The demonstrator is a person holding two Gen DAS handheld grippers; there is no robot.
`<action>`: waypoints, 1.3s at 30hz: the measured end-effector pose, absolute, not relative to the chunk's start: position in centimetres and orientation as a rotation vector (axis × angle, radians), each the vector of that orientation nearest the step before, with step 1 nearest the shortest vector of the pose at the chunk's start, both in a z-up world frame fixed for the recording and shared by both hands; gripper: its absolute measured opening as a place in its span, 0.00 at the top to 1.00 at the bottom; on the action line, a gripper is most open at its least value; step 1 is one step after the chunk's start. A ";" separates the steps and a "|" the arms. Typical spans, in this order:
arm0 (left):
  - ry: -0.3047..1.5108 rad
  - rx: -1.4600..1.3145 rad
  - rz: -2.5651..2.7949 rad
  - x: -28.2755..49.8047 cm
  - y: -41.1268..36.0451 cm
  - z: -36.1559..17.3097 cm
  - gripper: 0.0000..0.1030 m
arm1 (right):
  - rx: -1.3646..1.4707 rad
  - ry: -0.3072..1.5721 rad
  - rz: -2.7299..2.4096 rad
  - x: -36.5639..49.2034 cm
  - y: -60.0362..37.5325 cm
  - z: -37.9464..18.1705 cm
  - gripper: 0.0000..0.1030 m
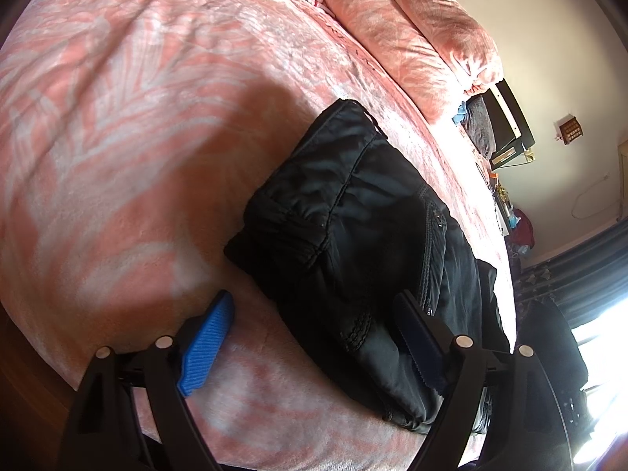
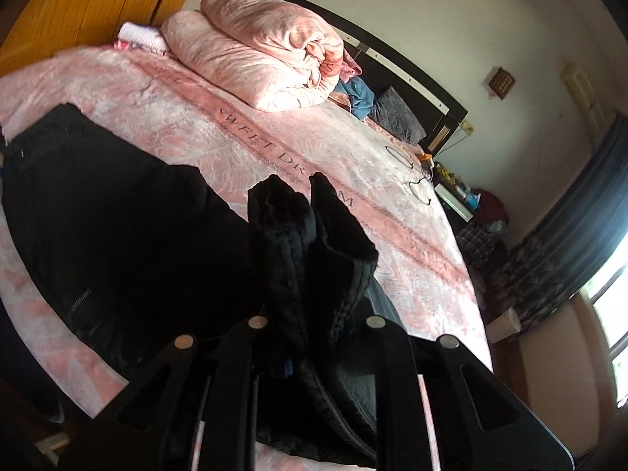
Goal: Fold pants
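Observation:
The black pants (image 1: 353, 227) lie partly folded on the pink bed cover (image 1: 137, 117). My left gripper (image 1: 314, 337) is open just above the bed, its blue fingers (image 1: 208, 345) straddling the near edge of the pants without holding them. In the right wrist view the pants (image 2: 117, 227) spread over the left of the bed cover (image 2: 274, 141). My right gripper (image 2: 310, 337) is shut on a bunch of the black fabric (image 2: 306, 235), held up off the bed, which hides its fingertips.
A rolled pink duvet (image 2: 267, 51) and a grey pillow (image 2: 396, 117) lie at the head of the bed by the dark headboard (image 2: 416, 82). A wooden wardrobe (image 2: 78, 4) stands far left. Dark curtains (image 2: 569, 216) and a bright window are at right.

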State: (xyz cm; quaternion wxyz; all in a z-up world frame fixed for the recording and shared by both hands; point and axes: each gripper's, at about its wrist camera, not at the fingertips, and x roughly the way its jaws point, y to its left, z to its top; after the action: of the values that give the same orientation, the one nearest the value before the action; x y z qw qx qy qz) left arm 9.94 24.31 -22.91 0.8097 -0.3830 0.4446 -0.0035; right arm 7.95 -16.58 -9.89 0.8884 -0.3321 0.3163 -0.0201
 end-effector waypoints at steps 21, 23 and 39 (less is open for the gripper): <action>0.946 -0.849 -0.039 10.3 24.7 -23.2 0.17 | -1.247 0.598 -0.050 5.9 -9.7 -22.1 0.83; 0.948 -0.849 -0.041 10.3 24.8 -23.2 0.17 | -1.208 0.651 0.003 5.8 -9.7 -22.2 0.73; 0.939 -0.861 -0.049 10.6 24.6 -23.3 0.13 | -0.121 1.128 0.384 10.5 -17.7 -14.6 0.40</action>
State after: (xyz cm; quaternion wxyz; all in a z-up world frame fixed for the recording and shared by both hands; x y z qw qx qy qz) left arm 10.56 24.63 -23.34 0.8036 -0.4020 0.4383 -0.0228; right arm 10.46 -17.67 -14.59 0.8259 -0.0569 0.5310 0.1809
